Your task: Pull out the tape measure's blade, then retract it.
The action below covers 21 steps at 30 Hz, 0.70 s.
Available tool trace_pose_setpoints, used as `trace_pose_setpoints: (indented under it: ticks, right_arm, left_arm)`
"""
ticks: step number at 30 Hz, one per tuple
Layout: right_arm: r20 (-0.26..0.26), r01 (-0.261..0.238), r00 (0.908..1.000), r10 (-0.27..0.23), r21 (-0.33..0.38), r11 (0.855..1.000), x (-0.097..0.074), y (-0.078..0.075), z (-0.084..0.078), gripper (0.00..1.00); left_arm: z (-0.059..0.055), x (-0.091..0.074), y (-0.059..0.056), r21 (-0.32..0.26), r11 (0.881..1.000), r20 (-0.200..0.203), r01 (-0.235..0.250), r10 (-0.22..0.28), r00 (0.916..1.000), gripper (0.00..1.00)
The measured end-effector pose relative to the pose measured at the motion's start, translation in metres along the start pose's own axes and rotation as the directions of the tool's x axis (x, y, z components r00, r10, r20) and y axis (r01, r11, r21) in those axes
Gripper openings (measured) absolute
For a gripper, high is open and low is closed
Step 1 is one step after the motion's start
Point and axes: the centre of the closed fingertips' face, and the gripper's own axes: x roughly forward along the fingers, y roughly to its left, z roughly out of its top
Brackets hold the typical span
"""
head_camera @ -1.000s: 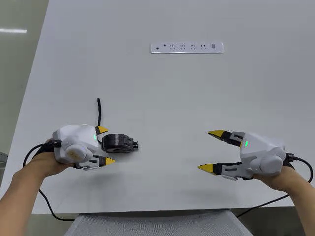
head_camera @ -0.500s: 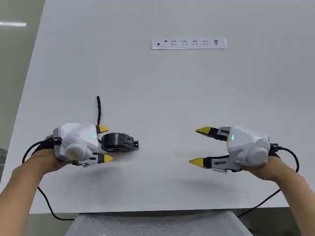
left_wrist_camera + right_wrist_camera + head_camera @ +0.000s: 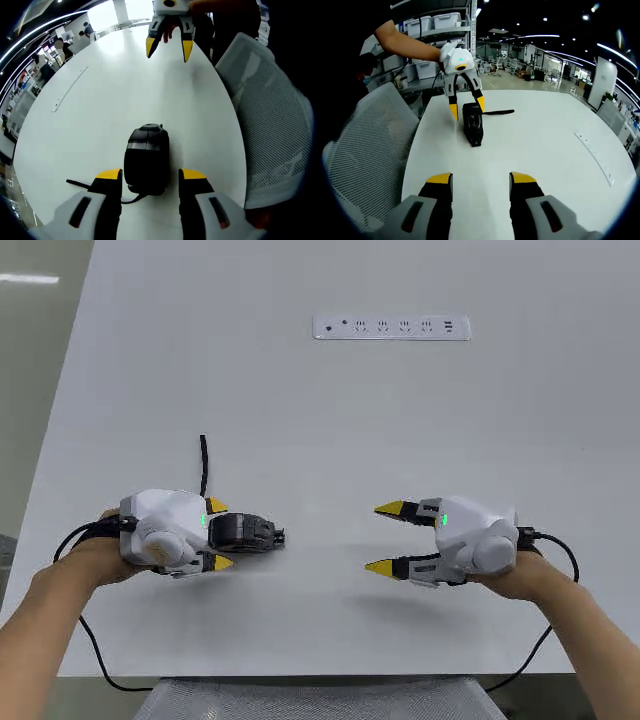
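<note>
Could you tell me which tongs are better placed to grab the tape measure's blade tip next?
Right, probably. The right tongs are open, free and pointed at the tip end of the tape measure, while the left tongs straddle its case and look set to steady it.

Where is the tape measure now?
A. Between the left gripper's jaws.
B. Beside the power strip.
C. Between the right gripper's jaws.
A: the tape measure lies on the table between the jaws of the left gripper; the right gripper is open and apart from it.
</note>
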Motion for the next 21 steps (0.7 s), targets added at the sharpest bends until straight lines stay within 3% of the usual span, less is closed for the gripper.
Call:
trace_pose_setpoints:
  ticks: [12,21]
  right_arm:
    - [-0.006,-0.05,0.9987,0.05,-0.04,0.998,0.028,0.002,0.004,0.39]
    - [0.001,-0.077,0.997,0.077,-0.047,0.996,0.053,0.001,0.009,0.33]
  left_arm:
    - [-0.006,0.008,0.003,0.019,0.999,-0.021,0.028,-0.028,0.9994,0.36]
    - [-0.004,0.01,0.003,0.0,0.999,-0.003,0.04,-0.04,0.9992,0.31]
